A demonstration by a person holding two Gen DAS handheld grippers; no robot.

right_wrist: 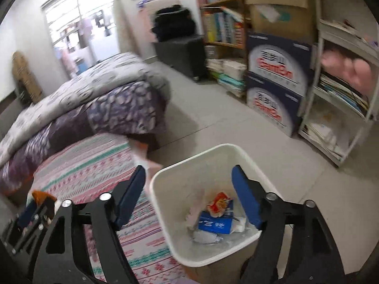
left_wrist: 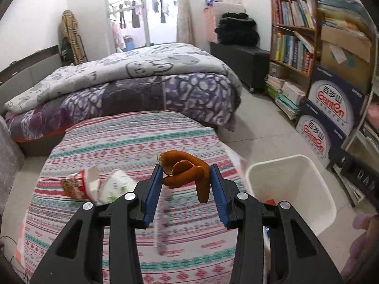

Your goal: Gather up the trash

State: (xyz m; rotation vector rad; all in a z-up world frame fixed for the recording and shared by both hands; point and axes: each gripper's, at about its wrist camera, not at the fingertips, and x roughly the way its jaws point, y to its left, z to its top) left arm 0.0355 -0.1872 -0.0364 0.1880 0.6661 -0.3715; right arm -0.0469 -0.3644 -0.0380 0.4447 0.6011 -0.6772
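Observation:
My left gripper (left_wrist: 186,170) is shut on an orange peel (left_wrist: 187,171) and holds it above the striped cloth (left_wrist: 123,142), left of the white trash bin (left_wrist: 291,189). A red-and-white snack wrapper (left_wrist: 80,185) and a crumpled white wrapper (left_wrist: 117,185) lie on the cloth to the left of the fingers. My right gripper (right_wrist: 188,184) is open and empty above the bin (right_wrist: 165,213), which holds a blue packet (right_wrist: 214,223), a red wrapper (right_wrist: 218,203) and white paper. The left gripper with the peel (right_wrist: 41,195) shows at the lower left of the right wrist view.
A bed with a purple patterned quilt (left_wrist: 142,90) stands behind the cloth-covered surface. Bookshelves (left_wrist: 293,30) and stacked blue-and-white cartons (left_wrist: 331,108) line the right wall. A white rack (right_wrist: 343,82) stands right of the bin. Grey tiled floor (right_wrist: 213,123) lies between.

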